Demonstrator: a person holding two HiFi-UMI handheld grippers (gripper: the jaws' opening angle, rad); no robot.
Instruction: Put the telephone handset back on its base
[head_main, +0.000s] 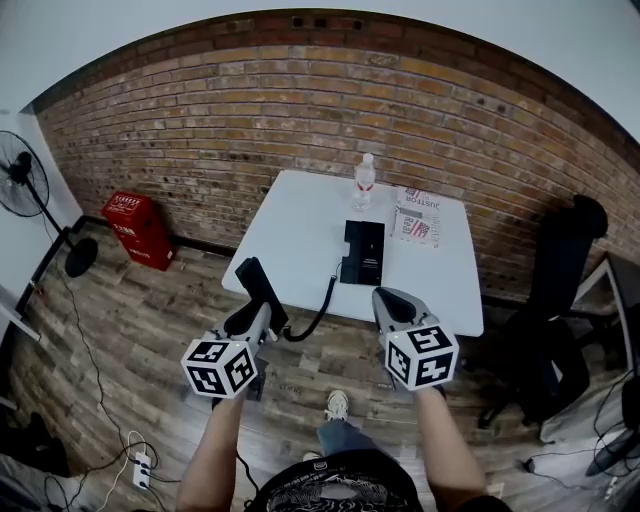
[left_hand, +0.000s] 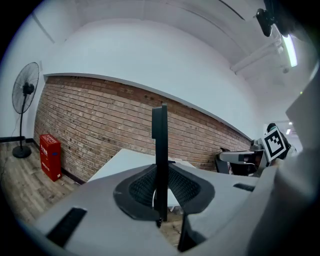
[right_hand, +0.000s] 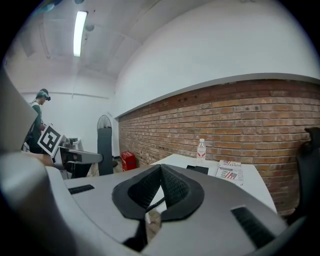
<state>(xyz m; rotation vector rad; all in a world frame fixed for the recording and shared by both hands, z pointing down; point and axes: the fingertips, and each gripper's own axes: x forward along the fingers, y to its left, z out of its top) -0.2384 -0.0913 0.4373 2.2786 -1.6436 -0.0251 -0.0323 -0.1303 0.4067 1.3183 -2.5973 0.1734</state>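
The black telephone base (head_main: 362, 250) lies on the white table (head_main: 300, 225), seen small in the right gripper view as the base (right_hand: 197, 169). The black handset (head_main: 260, 288) is off the base, out past the table's near edge and tilted up. My left gripper (head_main: 262, 312) is shut on it; in the left gripper view the handset (left_hand: 160, 155) stands edge-on between the jaws of that gripper (left_hand: 161, 172). A black coiled cord (head_main: 315, 318) hangs from handset to base. My right gripper (head_main: 386, 294) is shut and empty, just short of the table's near edge, and its jaws meet in its own view (right_hand: 160, 169).
A water bottle (head_main: 365, 183) and a magazine (head_main: 418, 215) sit at the table's far side, behind and right of the base. A red crate (head_main: 140, 228) and a fan (head_main: 25, 180) stand left, a black chair (head_main: 560, 290) right. Cables and a power strip (head_main: 140, 465) lie on the wood floor.
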